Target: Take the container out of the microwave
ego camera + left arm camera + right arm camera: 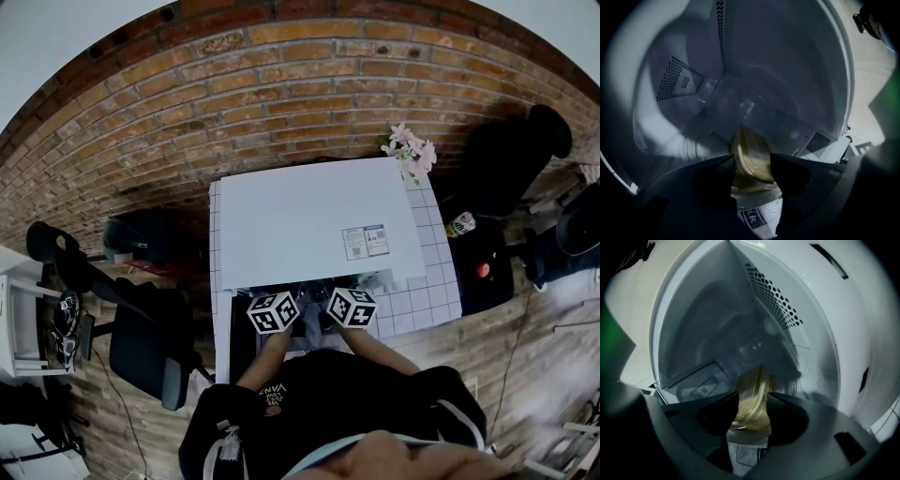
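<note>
A clear plastic container (751, 154) with beige contents and a printed label lies inside the white microwave (309, 225), low at the front of its cavity (778, 70). My left gripper (752, 160) reaches into the cavity with the container between its wide-set jaws, which stand at the container's sides without a clear squeeze. In the right gripper view the same container (752, 401) fills the narrower gap of my right gripper (753, 404), whose jaws close against its sides. From the head view only the two marker cubes show, the left gripper (274, 312) and the right gripper (352, 307) side by side at the microwave's open front.
The microwave stands on a white tiled table (427, 281) against a brick wall (281, 94). Pink flowers (410, 150) sit at the table's back right corner. A can (460, 224) stands on a dark surface to the right. A black chair (150, 347) is at the left.
</note>
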`<state>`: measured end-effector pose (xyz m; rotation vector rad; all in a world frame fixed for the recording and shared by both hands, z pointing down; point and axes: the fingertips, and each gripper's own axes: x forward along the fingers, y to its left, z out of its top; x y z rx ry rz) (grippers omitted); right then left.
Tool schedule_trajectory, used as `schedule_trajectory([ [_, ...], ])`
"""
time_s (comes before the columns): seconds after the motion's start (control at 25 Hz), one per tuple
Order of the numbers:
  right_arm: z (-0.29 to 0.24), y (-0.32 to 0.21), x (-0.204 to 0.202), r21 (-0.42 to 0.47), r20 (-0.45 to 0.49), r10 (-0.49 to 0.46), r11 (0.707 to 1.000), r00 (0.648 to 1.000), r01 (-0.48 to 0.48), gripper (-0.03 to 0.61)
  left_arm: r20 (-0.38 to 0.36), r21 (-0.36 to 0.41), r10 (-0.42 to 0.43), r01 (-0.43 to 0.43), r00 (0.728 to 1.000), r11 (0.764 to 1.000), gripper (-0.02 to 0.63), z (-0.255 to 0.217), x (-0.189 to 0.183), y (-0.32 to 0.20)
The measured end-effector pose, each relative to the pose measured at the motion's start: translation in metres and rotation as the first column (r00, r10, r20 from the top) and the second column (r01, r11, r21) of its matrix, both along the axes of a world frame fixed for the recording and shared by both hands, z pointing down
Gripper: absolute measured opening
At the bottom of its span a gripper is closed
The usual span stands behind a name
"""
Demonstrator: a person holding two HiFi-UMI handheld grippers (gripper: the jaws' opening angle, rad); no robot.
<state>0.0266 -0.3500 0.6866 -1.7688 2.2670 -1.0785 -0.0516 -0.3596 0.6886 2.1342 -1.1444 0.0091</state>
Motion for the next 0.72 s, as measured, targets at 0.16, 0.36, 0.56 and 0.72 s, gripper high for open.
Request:
schedule_trajectory([
  [0.16, 0.000, 0.002, 0.001, -0.006, -0.004, -0.013, 1.000, 1.000, 0.013, 0.179, -0.005, -0.009, -0.007, 0.007, 1.000, 1.000, 0.238, 0.000, 0.000, 0.003],
  [0.36, -0.004, 0.008, 0.002, -0.011, -0.005, -0.019, 1.000, 1.000, 0.019, 0.179, -0.006, -0.009, -0.017, 0.017, 1.000, 1.000, 0.236, -0.003, 0.001, 0.009],
  [0.56, -0.010, 0.014, 0.000, -0.007, -0.010, -0.032, 0.999, 0.999, 0.032, 0.178, -0.010, -0.004, -0.033, 0.033, 0.999, 0.999, 0.236, -0.009, -0.001, 0.016],
  [0.72, -0.015, 0.022, -0.002, -0.005, -0.017, -0.048, 0.999, 0.999, 0.048, 0.178, -0.013, -0.002, -0.048, 0.048, 0.999, 0.999, 0.236, -0.013, -0.003, 0.026],
])
